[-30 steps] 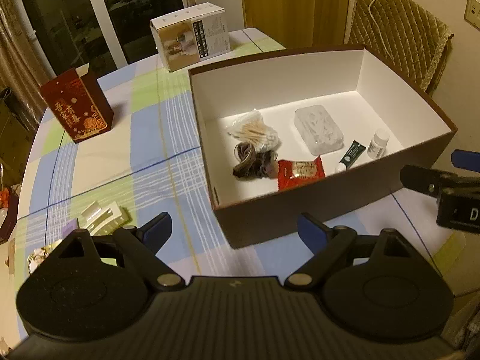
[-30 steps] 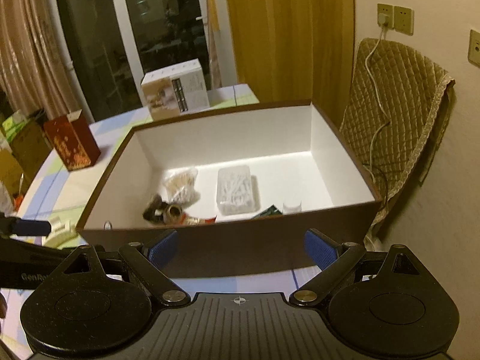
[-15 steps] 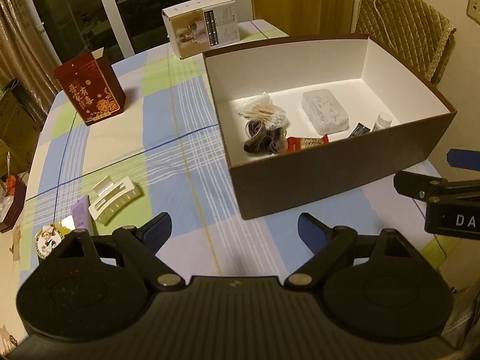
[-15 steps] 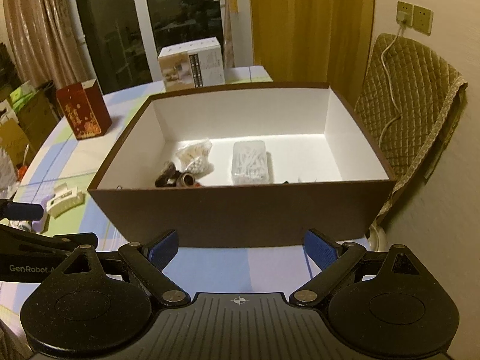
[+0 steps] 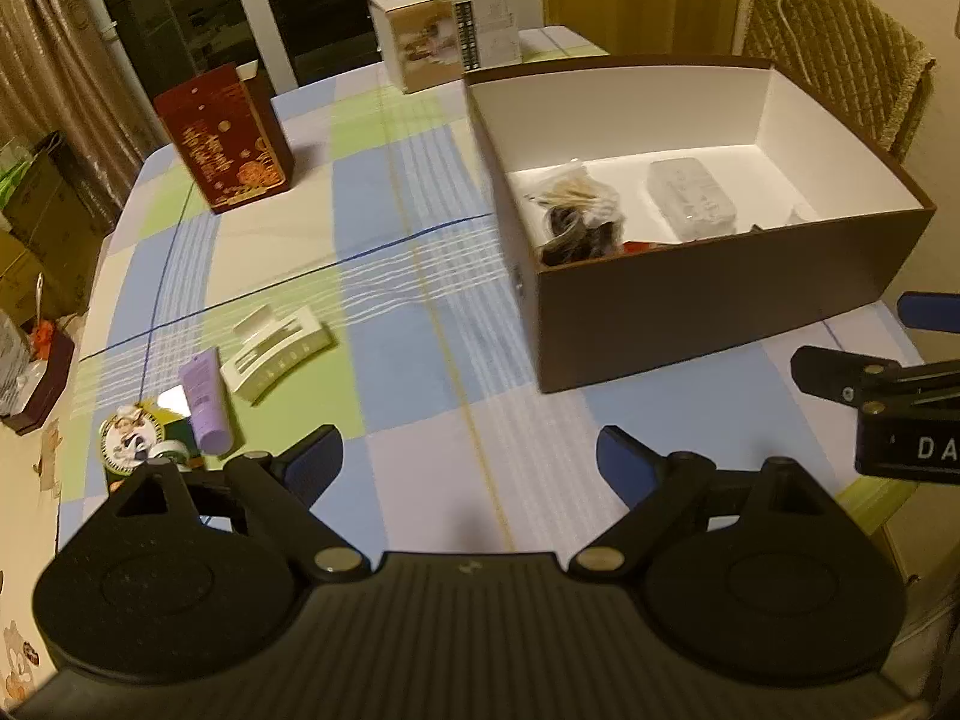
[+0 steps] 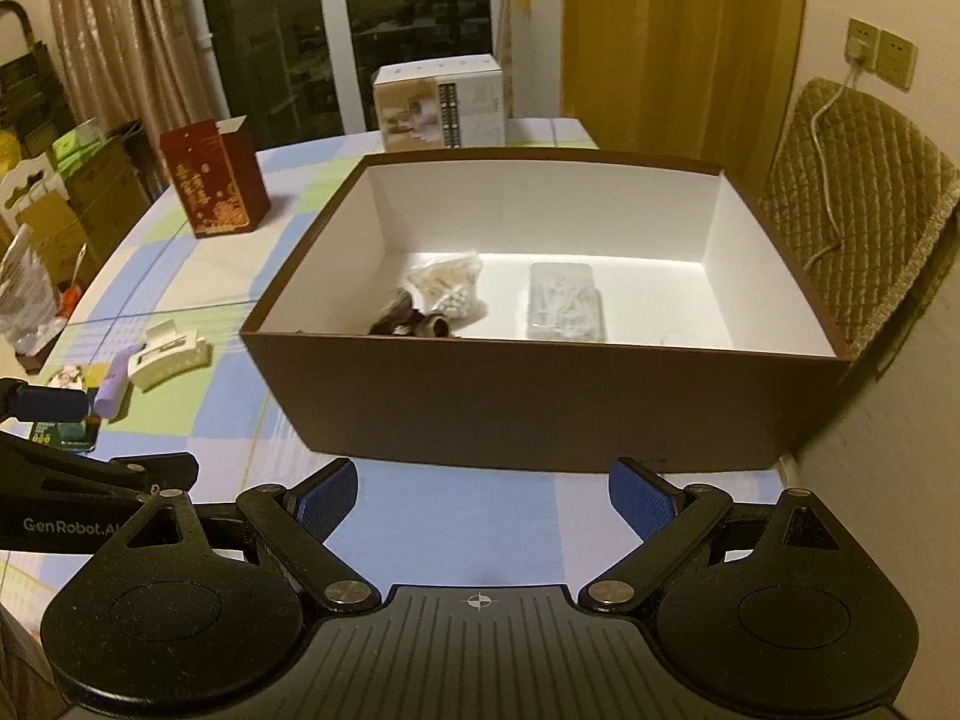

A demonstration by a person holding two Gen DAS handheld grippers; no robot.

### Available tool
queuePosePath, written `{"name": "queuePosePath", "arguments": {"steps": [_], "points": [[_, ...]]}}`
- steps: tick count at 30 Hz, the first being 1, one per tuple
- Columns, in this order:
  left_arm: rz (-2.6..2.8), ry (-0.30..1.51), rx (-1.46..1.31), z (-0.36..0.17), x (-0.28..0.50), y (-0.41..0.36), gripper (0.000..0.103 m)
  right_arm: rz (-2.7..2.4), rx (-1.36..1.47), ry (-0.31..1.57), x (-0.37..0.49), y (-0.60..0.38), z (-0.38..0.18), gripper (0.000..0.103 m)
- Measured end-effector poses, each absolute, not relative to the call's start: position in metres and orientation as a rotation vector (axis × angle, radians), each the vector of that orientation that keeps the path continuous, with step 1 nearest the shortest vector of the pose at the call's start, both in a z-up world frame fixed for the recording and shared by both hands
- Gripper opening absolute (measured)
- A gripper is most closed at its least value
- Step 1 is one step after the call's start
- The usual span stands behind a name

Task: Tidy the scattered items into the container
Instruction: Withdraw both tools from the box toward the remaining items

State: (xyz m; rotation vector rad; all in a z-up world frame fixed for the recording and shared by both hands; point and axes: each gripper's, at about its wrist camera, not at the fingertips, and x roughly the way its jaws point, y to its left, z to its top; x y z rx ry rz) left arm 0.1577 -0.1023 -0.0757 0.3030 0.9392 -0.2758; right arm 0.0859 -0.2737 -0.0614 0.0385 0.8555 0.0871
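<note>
A brown box with white inside (image 5: pixel 720 306) (image 6: pixel 570 408) stands on the checked tablecloth. It holds a bag of cotton swabs (image 6: pixel 447 288), dark hair ties (image 6: pixel 414 321) and a clear plastic case (image 6: pixel 564 300). Left of it lie a white hair claw (image 5: pixel 276 351) (image 6: pixel 168 354), a purple tube (image 5: pixel 204 399) (image 6: pixel 114 384), a round tin (image 5: pixel 132 435) and a small green packet (image 6: pixel 60 432). My left gripper (image 5: pixel 468 468) is open and empty above the table, in front of these items. My right gripper (image 6: pixel 480 495) is open and empty just before the box's near wall.
A red gift box (image 5: pixel 225 141) and a white carton (image 5: pixel 444 36) stand at the table's far side. A quilted chair (image 6: pixel 852 210) is right of the box. Cardboard boxes (image 6: pixel 66 192) and clutter sit past the table's left edge.
Both grippers have pulled back from the box; the left view has swung left, bringing the hair claw, purple tube and tin into sight. Both stay open.
</note>
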Motion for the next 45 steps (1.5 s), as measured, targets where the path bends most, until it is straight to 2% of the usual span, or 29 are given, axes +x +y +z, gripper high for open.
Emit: {"name": "queuePosePath", "arguments": {"steps": [45], "points": [[0.036,0.995,0.104,-0.09,0.166,0.072,0.09,0.435,-0.074,0.911,0.123,-0.105,-0.097,0.096]]}}
